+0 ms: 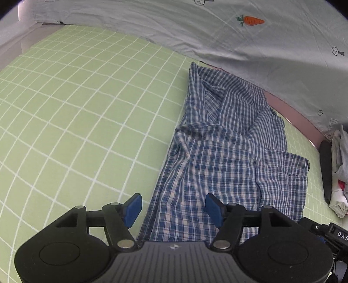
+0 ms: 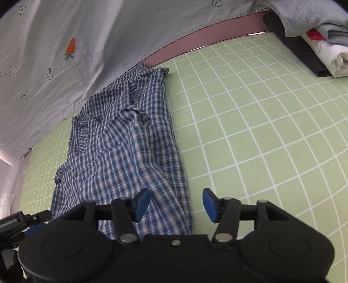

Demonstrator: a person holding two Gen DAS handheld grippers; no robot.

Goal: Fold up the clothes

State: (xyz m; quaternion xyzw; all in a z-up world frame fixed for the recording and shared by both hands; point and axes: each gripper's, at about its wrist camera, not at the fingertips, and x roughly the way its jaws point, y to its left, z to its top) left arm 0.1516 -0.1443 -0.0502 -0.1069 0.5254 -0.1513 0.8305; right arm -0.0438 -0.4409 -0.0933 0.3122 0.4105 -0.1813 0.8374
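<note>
A blue and white checked shirt [image 1: 219,156] lies on a green gridded mat [image 1: 76,113], folded lengthwise into a long strip with its collar at the far end and a chest pocket on the right. My left gripper [image 1: 174,210] is open just above the shirt's near left edge, nothing between its blue pads. In the right wrist view the same shirt [image 2: 130,148] runs along the left, and my right gripper [image 2: 176,204] is open over its near right edge, empty.
A grey sheet with a carrot print [image 1: 250,20] hangs behind the mat [image 2: 261,130]. A stack of folded clothes [image 2: 322,45] sits at the mat's far right corner, also the stack [image 1: 337,169] at the right edge. A pink strip [image 2: 195,41] borders the mat.
</note>
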